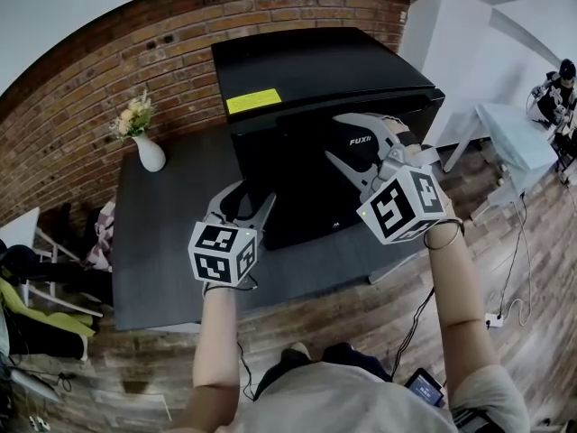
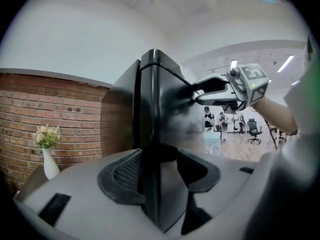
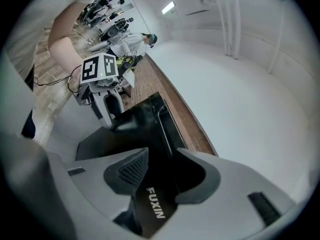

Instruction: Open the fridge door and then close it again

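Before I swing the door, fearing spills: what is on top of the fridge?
Only a yellow label lies on the fridge top; the right gripper covers part of its front edge.

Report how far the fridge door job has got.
Done: nothing that shows. The fridge door looks shut, and I cannot tell whether it has been opened already. In hand: the left gripper straddles the door's side edge, and the right gripper straddles its top edge by the FUXIN label. Whether the pads press yet is unclear. Left: swing the door open, then shut it.
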The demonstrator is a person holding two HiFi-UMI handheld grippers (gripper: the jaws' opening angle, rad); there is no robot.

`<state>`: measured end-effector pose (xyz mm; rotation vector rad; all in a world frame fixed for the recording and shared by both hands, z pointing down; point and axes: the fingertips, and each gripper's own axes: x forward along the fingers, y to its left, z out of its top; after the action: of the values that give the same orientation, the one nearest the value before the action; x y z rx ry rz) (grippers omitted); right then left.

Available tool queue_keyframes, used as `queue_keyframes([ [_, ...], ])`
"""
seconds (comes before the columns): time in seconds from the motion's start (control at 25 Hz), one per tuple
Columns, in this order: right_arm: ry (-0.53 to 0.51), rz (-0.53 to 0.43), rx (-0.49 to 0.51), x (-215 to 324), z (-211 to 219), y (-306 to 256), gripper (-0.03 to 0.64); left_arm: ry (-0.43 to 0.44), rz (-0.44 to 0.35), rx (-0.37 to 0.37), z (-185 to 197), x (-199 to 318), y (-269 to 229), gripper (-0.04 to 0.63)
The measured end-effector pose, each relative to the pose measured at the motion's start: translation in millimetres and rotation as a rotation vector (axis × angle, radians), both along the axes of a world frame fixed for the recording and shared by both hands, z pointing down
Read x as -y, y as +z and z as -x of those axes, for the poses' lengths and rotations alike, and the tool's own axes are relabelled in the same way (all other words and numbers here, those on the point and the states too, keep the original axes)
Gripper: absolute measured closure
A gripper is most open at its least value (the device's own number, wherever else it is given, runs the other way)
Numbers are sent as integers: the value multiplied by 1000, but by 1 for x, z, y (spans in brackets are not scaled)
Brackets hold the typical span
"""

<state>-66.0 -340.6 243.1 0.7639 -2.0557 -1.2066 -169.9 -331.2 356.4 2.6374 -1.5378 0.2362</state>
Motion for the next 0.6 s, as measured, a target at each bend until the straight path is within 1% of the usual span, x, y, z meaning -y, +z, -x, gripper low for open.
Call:
queue_keyframes([
  [0.12, 0, 6, 7, -2, -1, 0, 452, -3, -2, 0, -1, -4, 0, 379],
  [0.24, -10, 24, 12, -12, -6, 0, 448, 14, -15, -15, -6, -19, -1, 391],
  [0.44, -17, 14, 25, -23, -11, -1, 443, 8, -25, -30, -12, -39, -2, 399],
  [0.6, -17, -15, 59, -37, -20, -2, 443, 27, -29, -30, -21, -57, -2, 399],
])
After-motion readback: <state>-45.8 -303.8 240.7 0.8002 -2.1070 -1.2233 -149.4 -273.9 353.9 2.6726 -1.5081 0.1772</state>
